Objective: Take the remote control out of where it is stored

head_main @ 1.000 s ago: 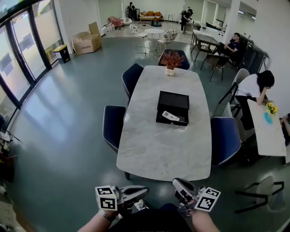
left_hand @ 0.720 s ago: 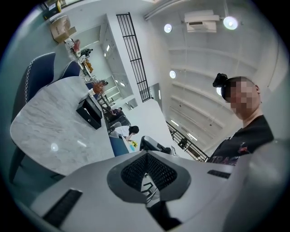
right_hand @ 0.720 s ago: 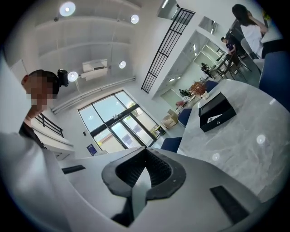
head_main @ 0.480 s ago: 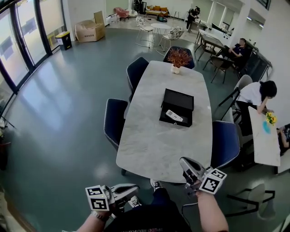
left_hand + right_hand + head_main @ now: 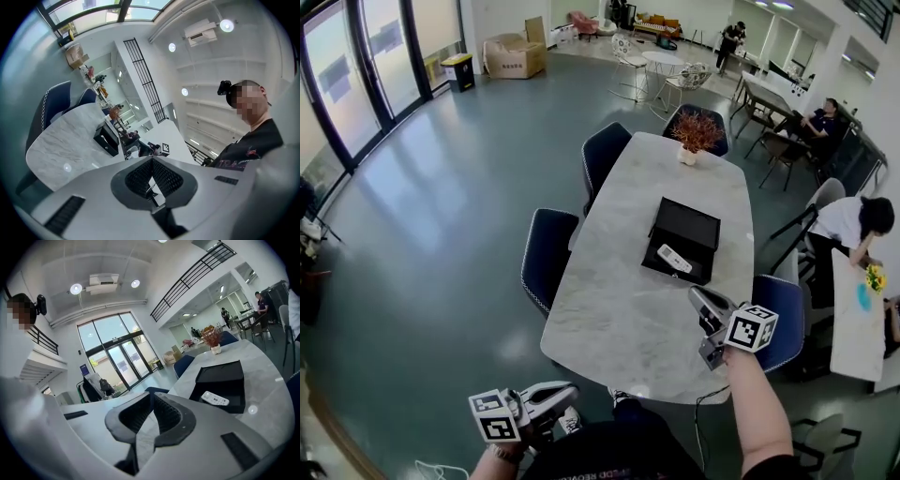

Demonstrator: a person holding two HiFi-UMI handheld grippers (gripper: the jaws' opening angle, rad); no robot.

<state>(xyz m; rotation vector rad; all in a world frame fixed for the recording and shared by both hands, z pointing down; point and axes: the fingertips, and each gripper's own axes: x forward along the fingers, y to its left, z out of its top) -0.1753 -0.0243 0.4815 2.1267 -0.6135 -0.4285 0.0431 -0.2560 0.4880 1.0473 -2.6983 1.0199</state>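
A white remote control [image 5: 674, 258] lies in an open black box [image 5: 700, 225] near the middle of the long marble table [image 5: 619, 319]. The right gripper view shows the same remote control [image 5: 215, 399] in the black box [image 5: 224, 372] ahead. My right gripper [image 5: 698, 299] hovers over the table's near right part, short of the box, jaws shut and empty. My left gripper [image 5: 567, 390] hangs low off the table's near end, by my body, also shut with nothing held. In its own view the left gripper [image 5: 151, 161] has its tips together.
Dark blue chairs [image 5: 547, 267] stand round the table, one [image 5: 786, 305] just right of my right gripper. A potted plant [image 5: 694, 136] stands at the far end. A seated person [image 5: 853, 225] leans over a side table [image 5: 860, 323] at right. Open grey floor lies to the left.
My right gripper has swung up and forward from beside my body to above the table's near right part. The left gripper has drifted a little left and lower. The view has shifted.
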